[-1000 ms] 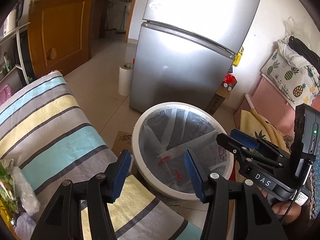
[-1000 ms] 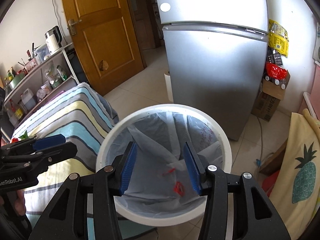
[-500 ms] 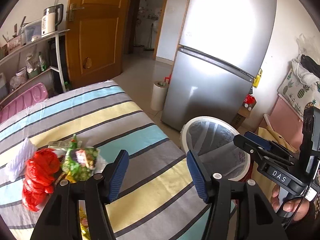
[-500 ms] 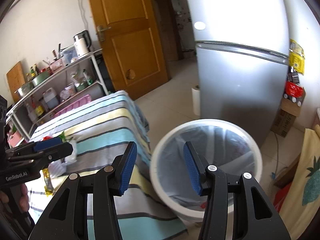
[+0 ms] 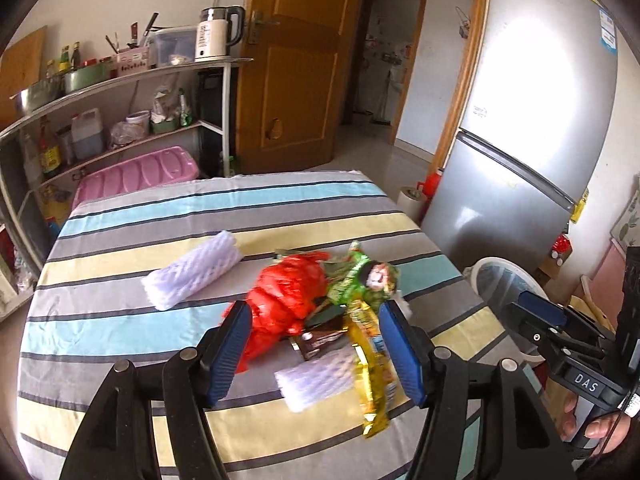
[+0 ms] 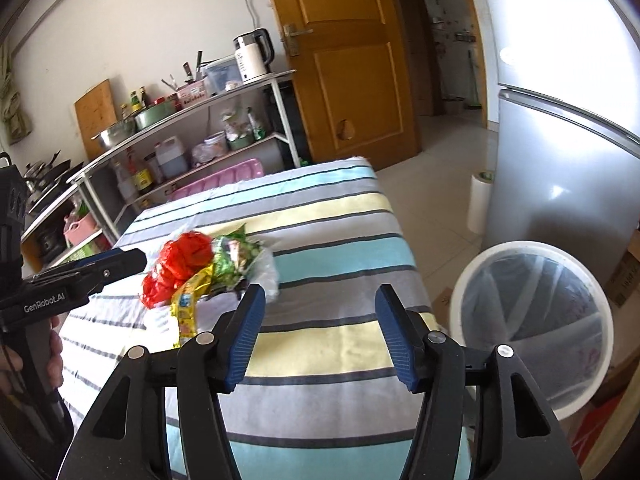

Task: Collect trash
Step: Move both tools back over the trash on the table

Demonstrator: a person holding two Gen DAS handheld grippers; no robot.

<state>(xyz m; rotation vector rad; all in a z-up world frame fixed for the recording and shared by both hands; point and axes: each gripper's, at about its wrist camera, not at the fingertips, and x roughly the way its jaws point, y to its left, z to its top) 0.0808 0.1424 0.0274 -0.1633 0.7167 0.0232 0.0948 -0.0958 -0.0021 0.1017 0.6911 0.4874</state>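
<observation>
A pile of trash lies on the striped tablecloth [image 5: 120,320]: a crumpled red plastic bag [image 5: 288,296], a green snack wrapper [image 5: 356,280], a yellow-gold wrapper [image 5: 372,376] and two white foam nets [image 5: 192,276]. My left gripper [image 5: 316,344] hovers just short of the pile, jaws opening, pads touching nothing. My right gripper [image 6: 320,332] is also opening and empty, over bare cloth right of the red bag [image 6: 184,264] and green wrapper [image 6: 232,260]. The white bin [image 6: 532,320] with a clear liner stands on the floor at the right.
A silver fridge [image 5: 540,140] stands behind the bin [image 5: 504,280], with a white paper roll [image 6: 478,200] beside it. Metal shelves [image 5: 120,80] with a kettle, pots and bottles line the wall behind the table. A wooden door [image 5: 296,60] is at the back.
Both views have swung left from above the bin to the striped table, and the trash pile has come into view. Both pairs of jaws stand wider apart than before.
</observation>
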